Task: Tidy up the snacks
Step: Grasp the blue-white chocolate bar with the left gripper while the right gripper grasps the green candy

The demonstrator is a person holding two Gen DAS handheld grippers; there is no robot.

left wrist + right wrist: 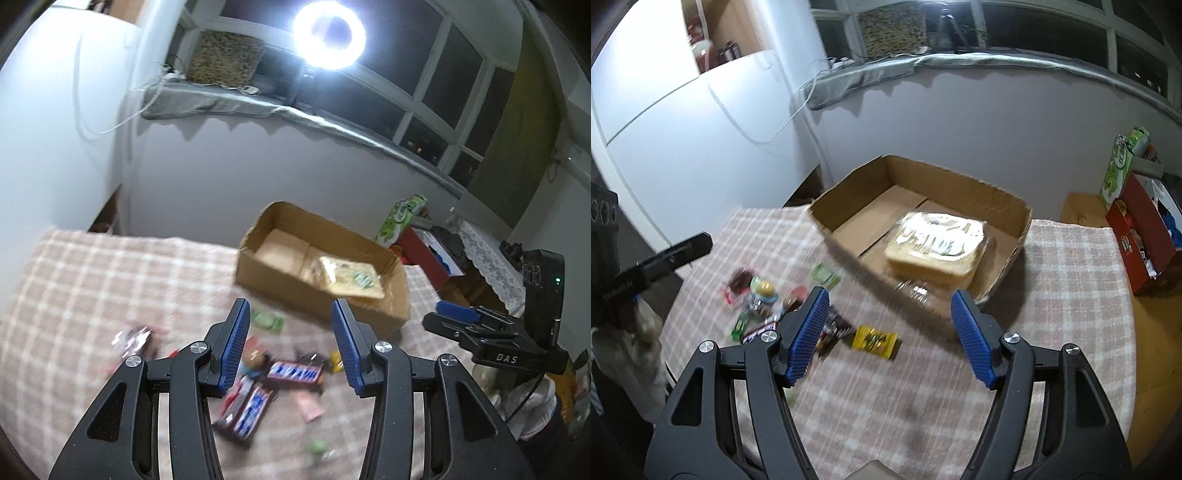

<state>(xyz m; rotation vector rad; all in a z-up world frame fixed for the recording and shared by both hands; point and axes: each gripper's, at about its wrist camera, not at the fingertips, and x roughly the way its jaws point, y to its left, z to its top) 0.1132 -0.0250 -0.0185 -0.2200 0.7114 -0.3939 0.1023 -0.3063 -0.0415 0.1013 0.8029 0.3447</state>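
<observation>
Checked cloth [1071, 258] covers the table under both grippers. Ahead of the right gripper [890, 332] sits a cardboard box [960, 177] with a bread bag [938, 243] inside. Snack bars [273, 384] lie below the left gripper [291, 343]. Both grippers are open and hold nothing

left gripper [291, 343] | black frame, silver screws | fingers [236, 347] ribbed blue | right gripper [890, 332] same
</observation>
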